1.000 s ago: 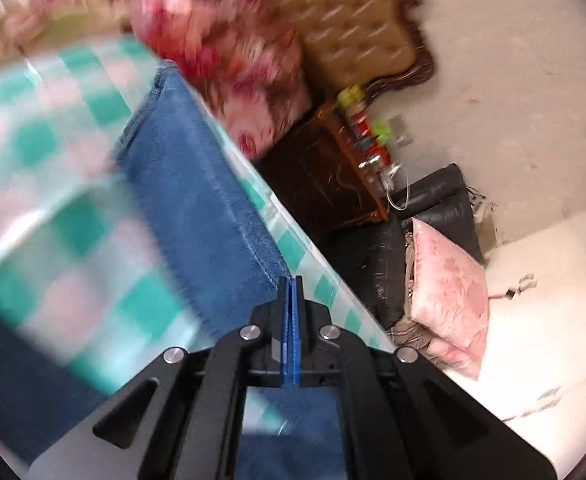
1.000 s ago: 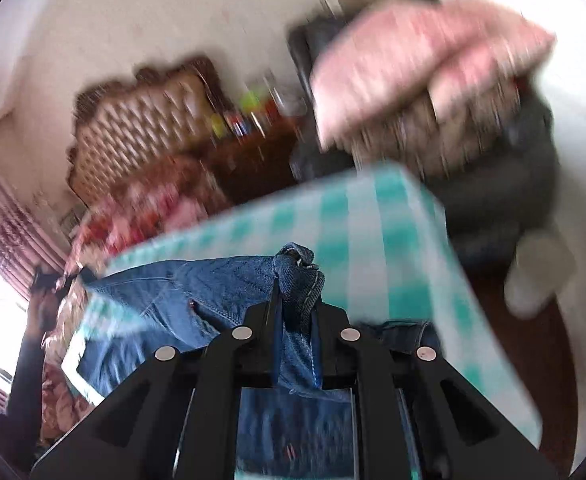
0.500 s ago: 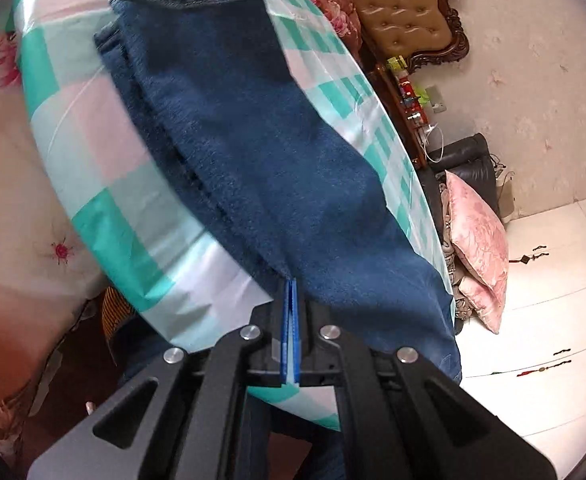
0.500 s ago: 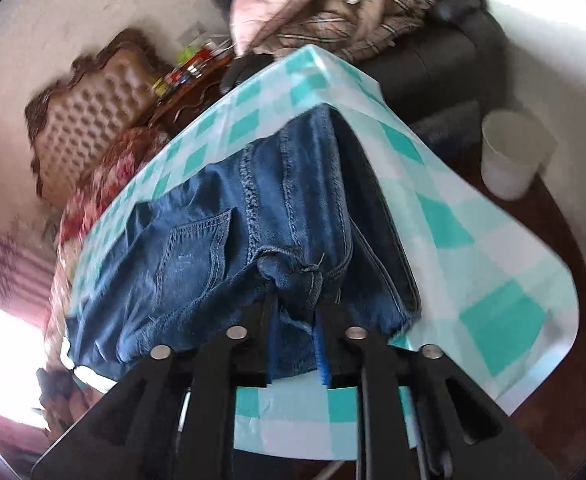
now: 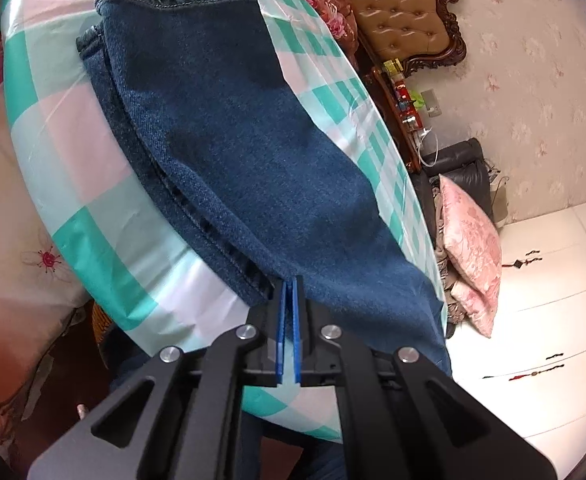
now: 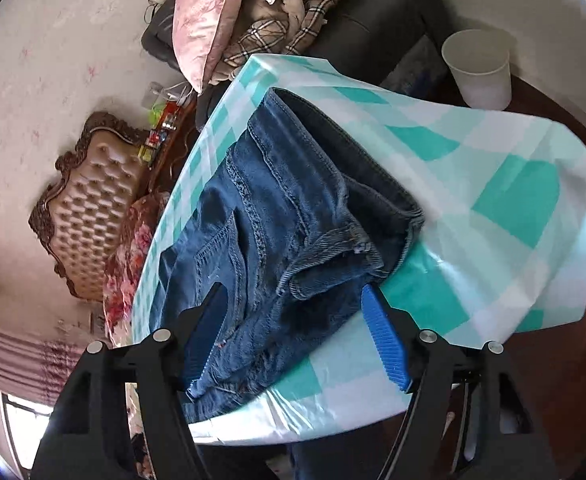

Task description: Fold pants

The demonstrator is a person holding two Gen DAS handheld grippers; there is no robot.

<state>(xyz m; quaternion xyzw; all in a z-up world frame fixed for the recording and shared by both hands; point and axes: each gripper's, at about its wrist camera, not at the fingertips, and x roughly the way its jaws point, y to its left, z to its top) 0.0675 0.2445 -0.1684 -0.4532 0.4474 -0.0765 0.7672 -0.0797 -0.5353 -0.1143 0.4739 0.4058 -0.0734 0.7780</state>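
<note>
Two grippers over the worktop, checked cloth on it. Jeans lie folded lengthwise along the worktop, reaching its near edge in both views; waistband end toward the right gripper. Left gripper: fingers nearly closed, a thin slit between the blue pads, tips at the denim's near edge; whether cloth is pinched, cannot tell. Right gripper: fingers have just been opening, now wide, straddling the waistband end without pressing it.

Checked tablecloth, tufted headboard, pink cushion (on a dark sofa), white bin.
</note>
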